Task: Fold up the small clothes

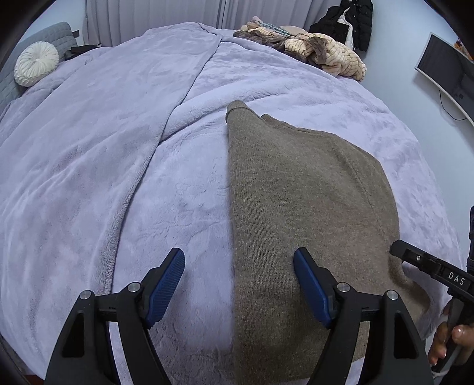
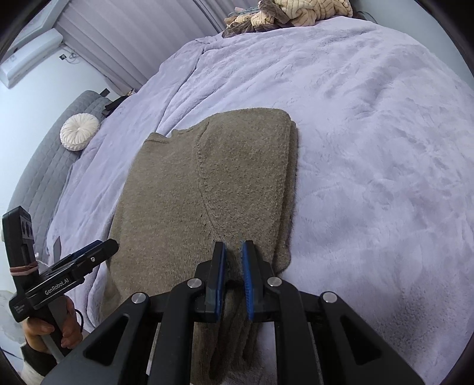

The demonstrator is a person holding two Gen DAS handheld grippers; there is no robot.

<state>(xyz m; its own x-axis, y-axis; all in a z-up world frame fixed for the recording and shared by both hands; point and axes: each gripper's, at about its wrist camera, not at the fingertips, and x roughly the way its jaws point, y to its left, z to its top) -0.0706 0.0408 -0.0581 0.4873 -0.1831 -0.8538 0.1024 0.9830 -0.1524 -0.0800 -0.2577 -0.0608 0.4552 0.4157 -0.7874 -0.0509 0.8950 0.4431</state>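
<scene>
A brown knit sweater [image 1: 296, 192] lies folded lengthwise on the lilac blanket [image 1: 118, 148]. My left gripper [image 1: 238, 257] hangs open just above it. The sweater's straight left edge runs between its blue pads [image 1: 166, 284], which touch nothing. In the right wrist view my right gripper [image 2: 233, 245] is shut on a bunched fold at the near edge of the sweater [image 2: 207, 177]. The cloth hangs down between its fingers. The right gripper [image 1: 398, 251] also shows at the sweater's right edge, and the left gripper [image 2: 106, 245] at its left side, held by a hand.
A pile of beige and brown clothes [image 1: 311, 50] sits at the bed's far edge. A round white cushion [image 1: 35, 63] rests against a grey quilted headboard [image 2: 44, 171]. A black jacket [image 1: 349, 20] and a monitor [image 1: 444, 71] stand by the wall on the right.
</scene>
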